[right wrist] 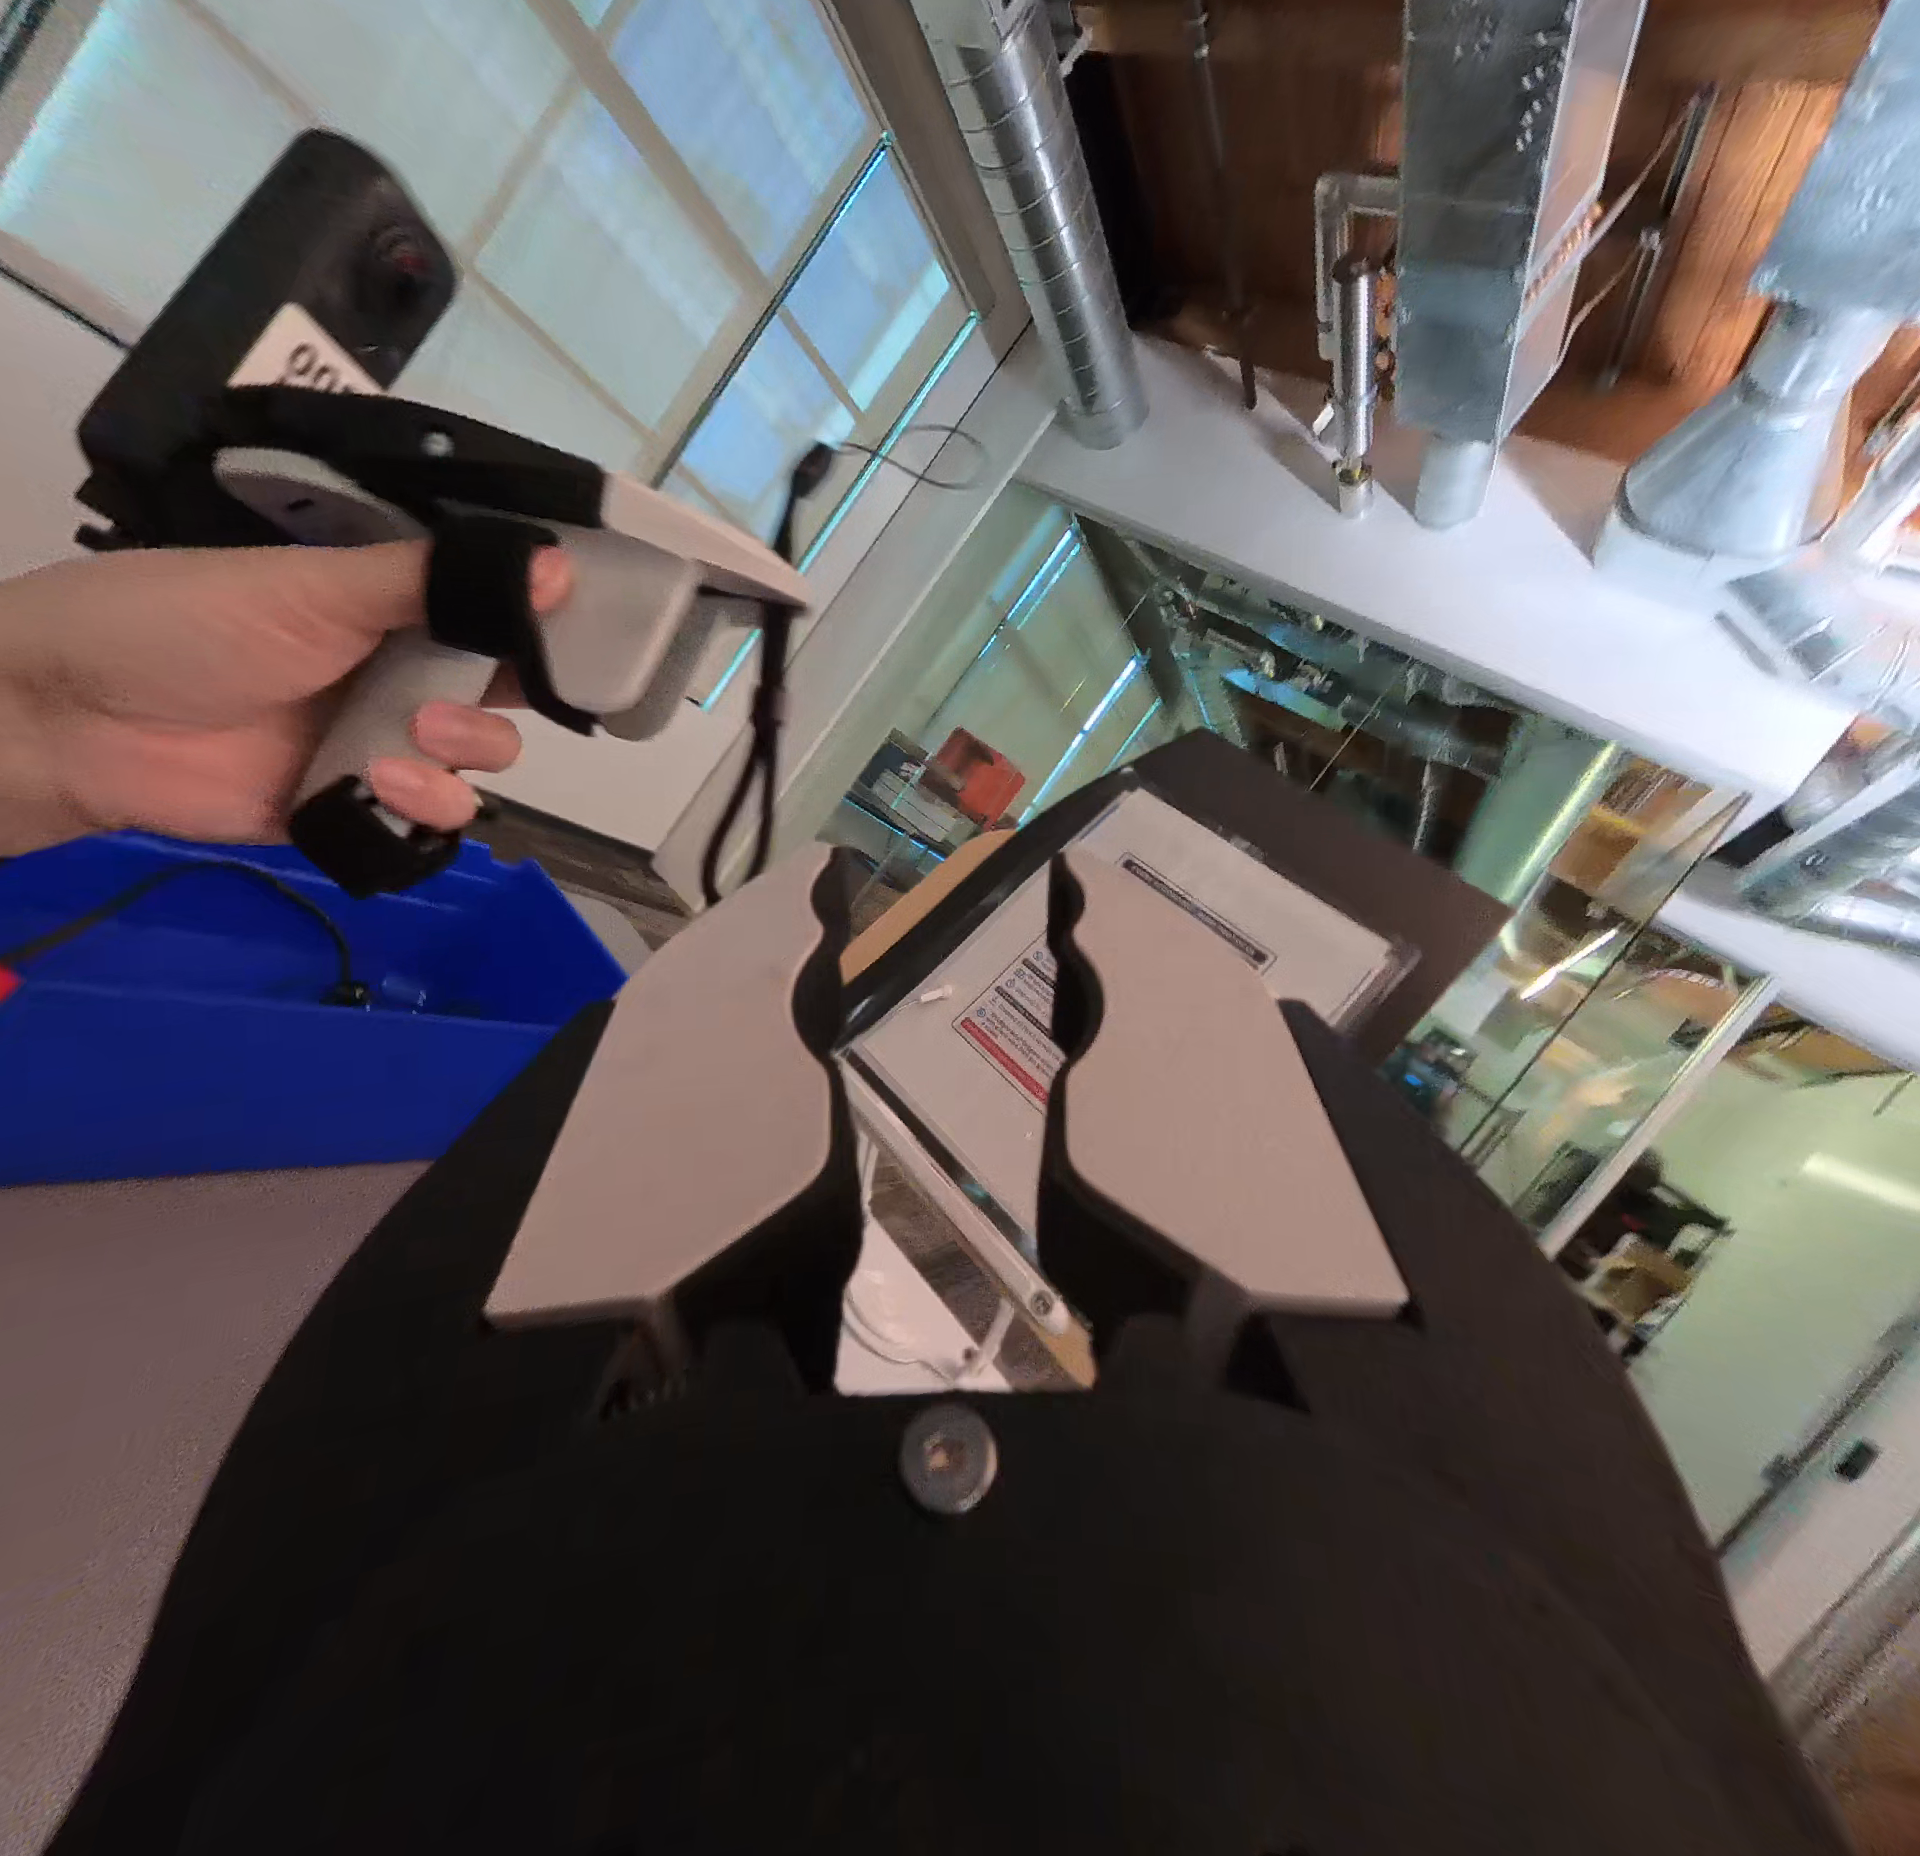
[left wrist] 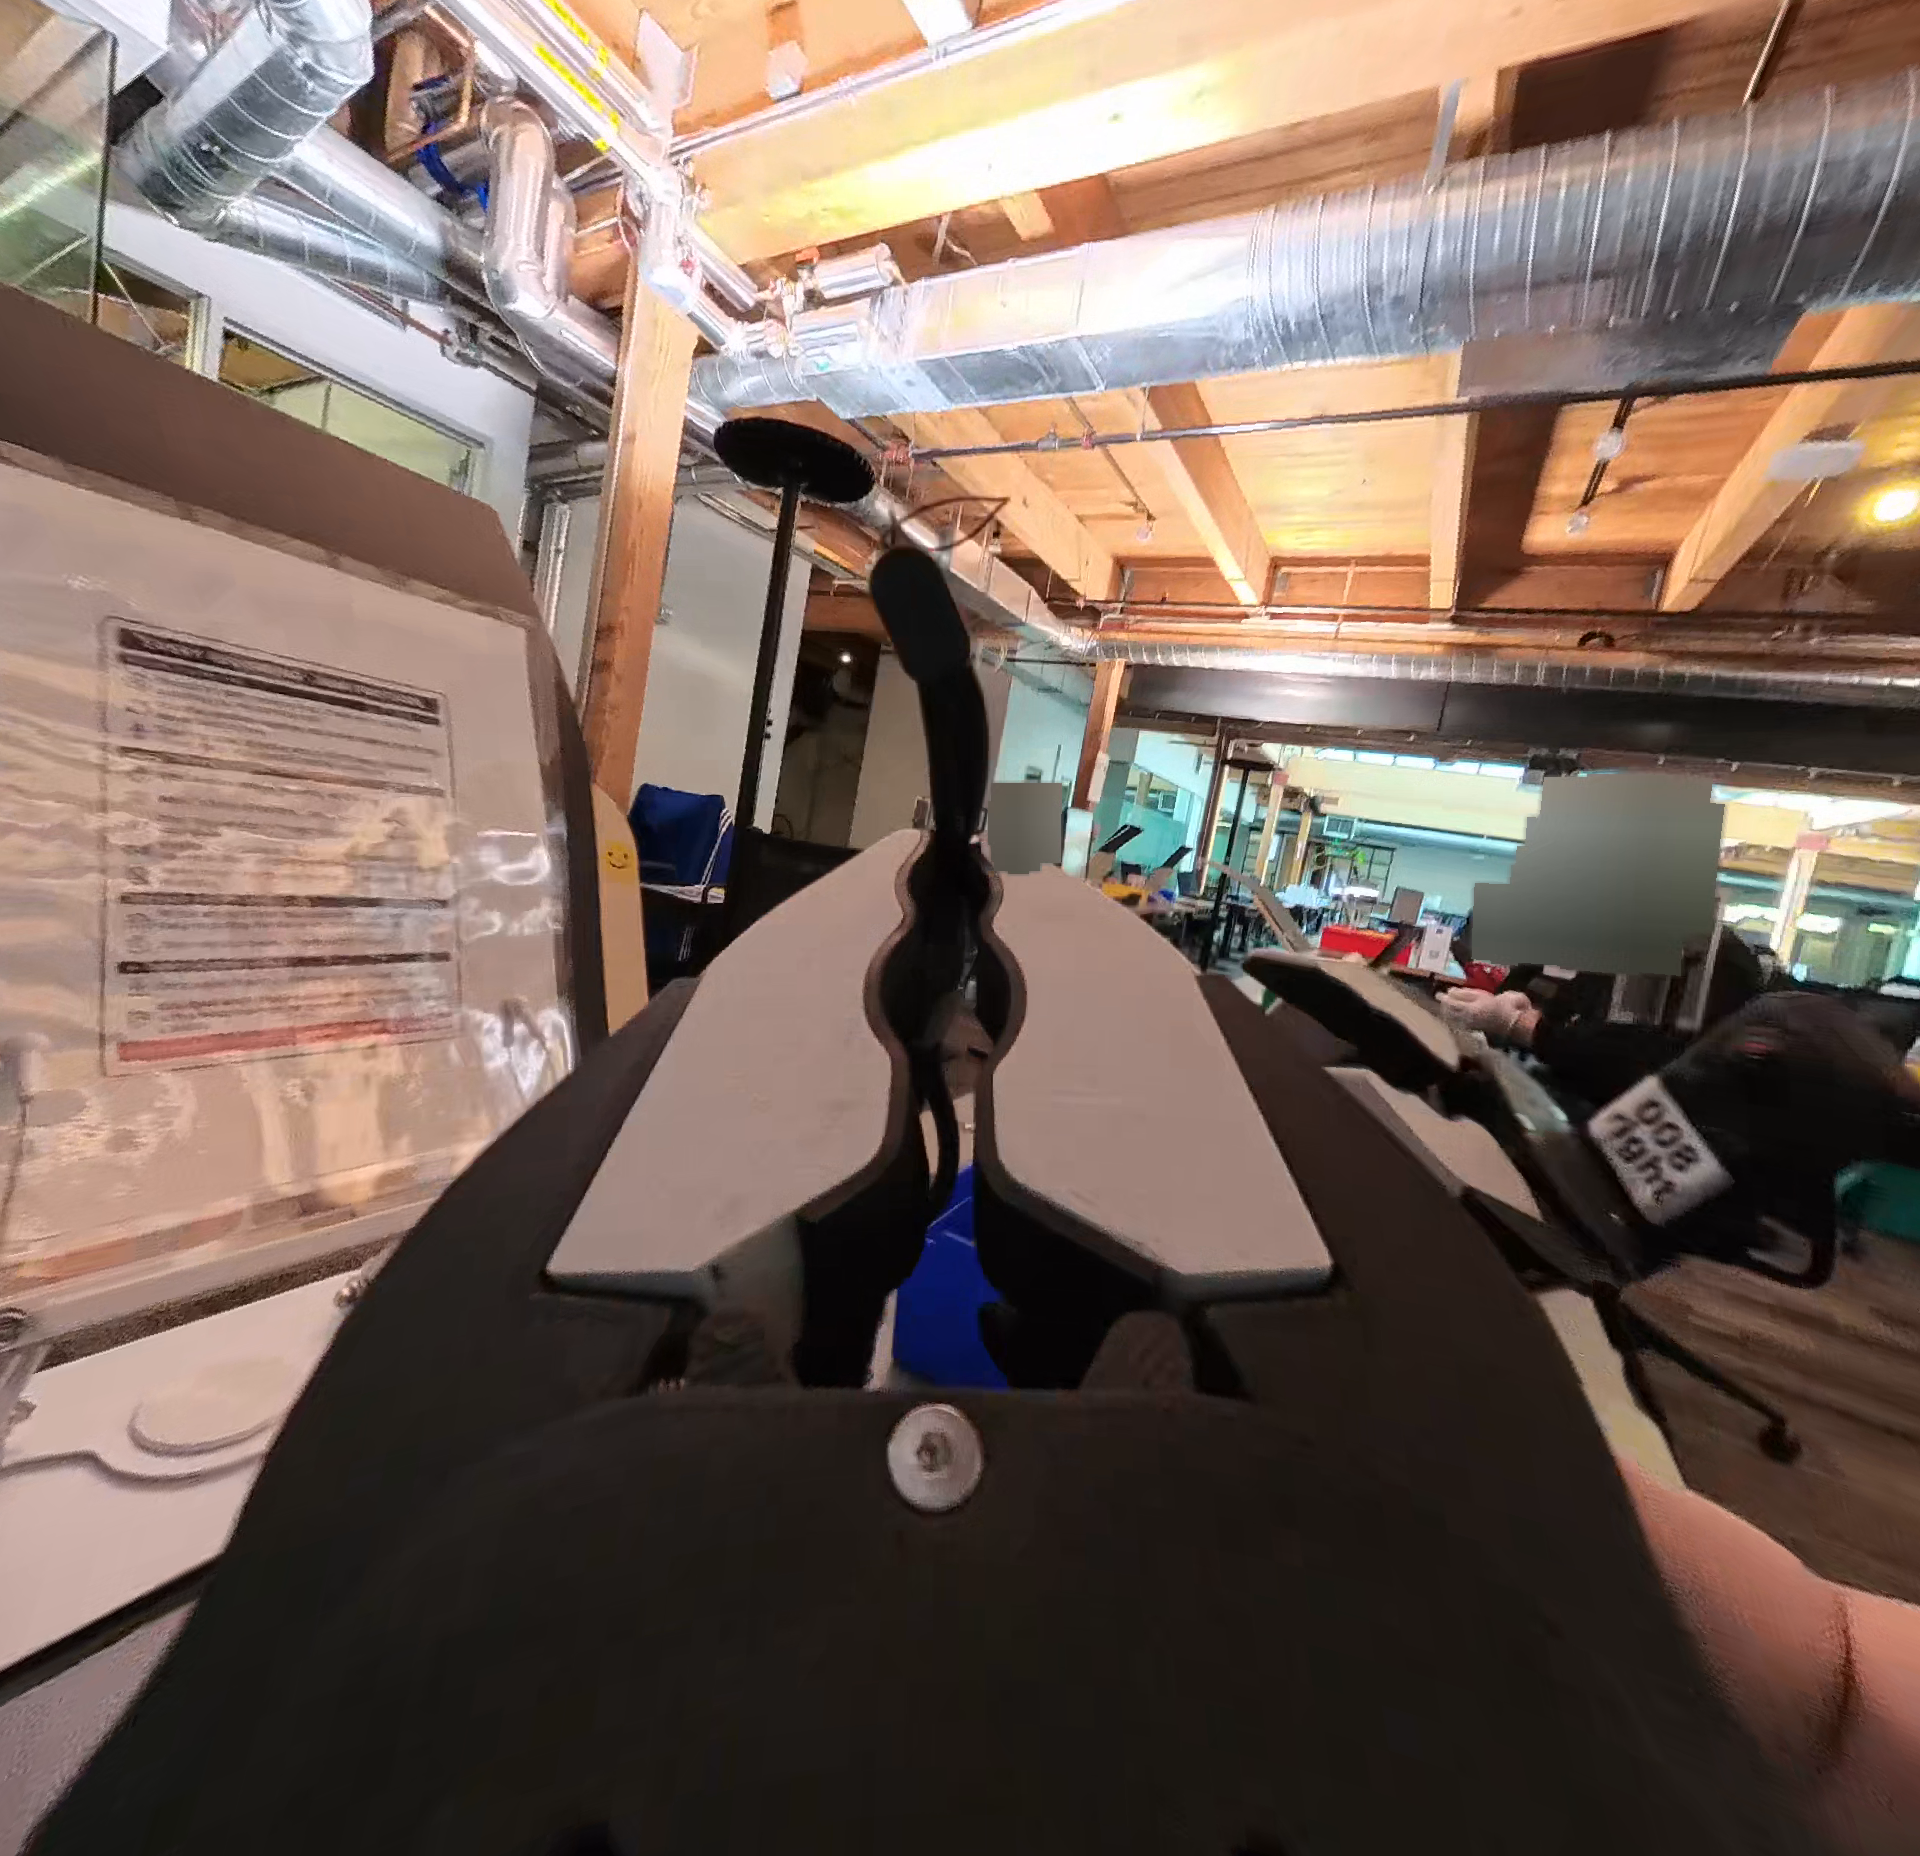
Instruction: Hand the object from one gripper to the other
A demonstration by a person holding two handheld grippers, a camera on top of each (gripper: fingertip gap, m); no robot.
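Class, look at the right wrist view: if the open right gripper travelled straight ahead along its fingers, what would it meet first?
Most likely the clear-covered notice board, framed between the fingers of the right gripper. The left gripper sits off to the side. Depth is uncertain.

Timber beam ceiling, silver ducts, large frosted windows, glass partitions, blue bin.

Bright ceiling strips and window glow — fisheye-bent edges, slight motion blur.
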